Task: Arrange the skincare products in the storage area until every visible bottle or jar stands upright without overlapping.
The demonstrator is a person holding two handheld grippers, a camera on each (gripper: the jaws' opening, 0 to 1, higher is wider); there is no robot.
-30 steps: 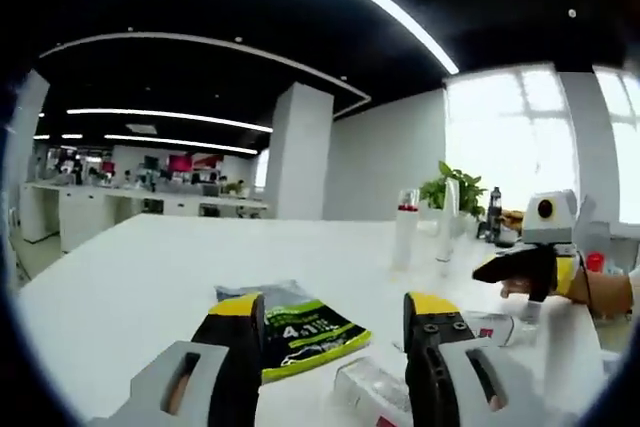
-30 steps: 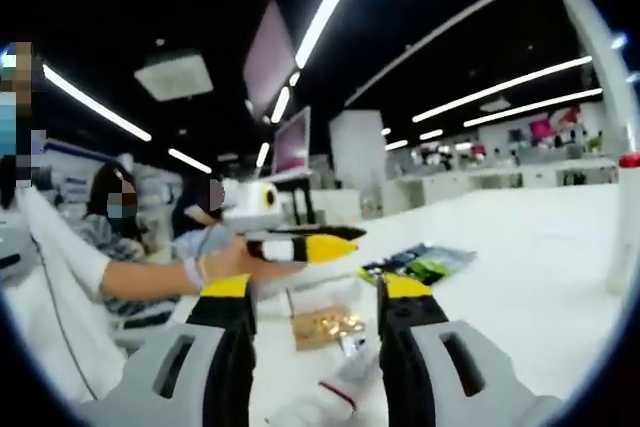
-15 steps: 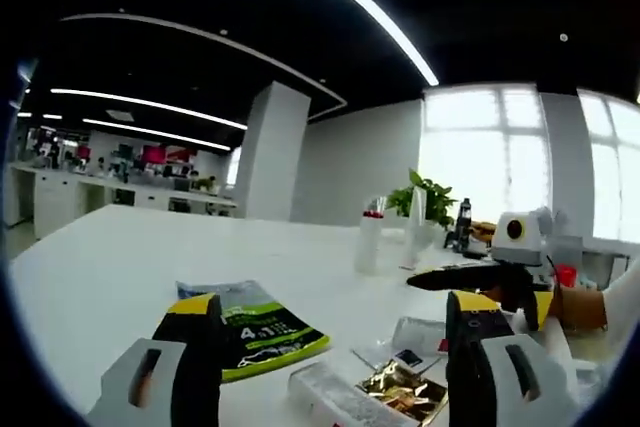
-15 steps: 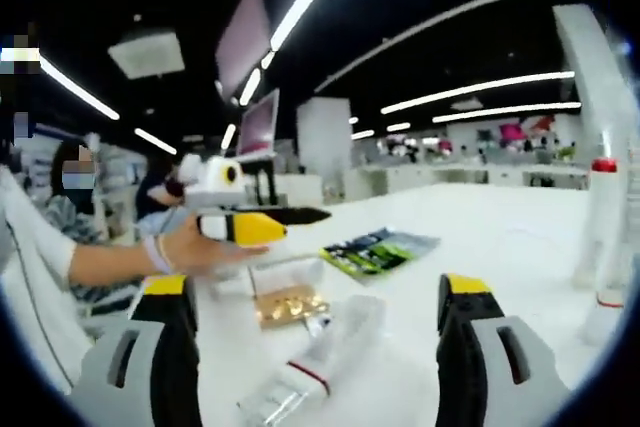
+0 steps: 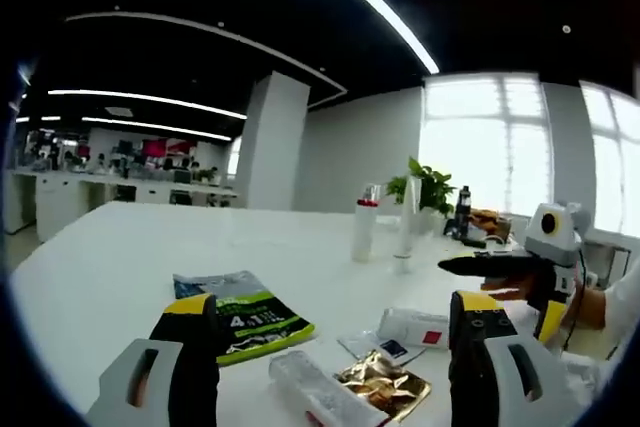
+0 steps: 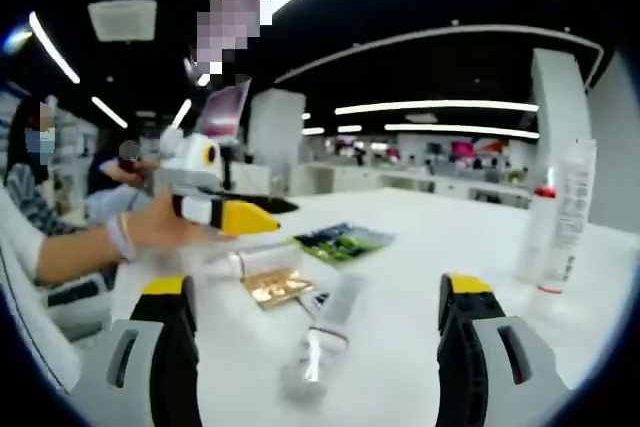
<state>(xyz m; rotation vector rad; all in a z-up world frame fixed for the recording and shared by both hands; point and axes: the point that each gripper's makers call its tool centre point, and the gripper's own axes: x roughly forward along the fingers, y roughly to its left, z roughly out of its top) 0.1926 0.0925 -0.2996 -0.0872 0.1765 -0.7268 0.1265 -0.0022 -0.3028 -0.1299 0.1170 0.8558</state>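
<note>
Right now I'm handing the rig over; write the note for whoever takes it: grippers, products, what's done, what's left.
Left gripper: open, holding nothing.
Right gripper: open, holding nothing.
Upright at the far side of the white table: red-capped bottle and tall white tube.
Lying flat: clear tube, clear bottle, white tube with red label.
Also lying there: green pouch, gold sachet.
Left to do: stand the lying products upright, apart.
</note>
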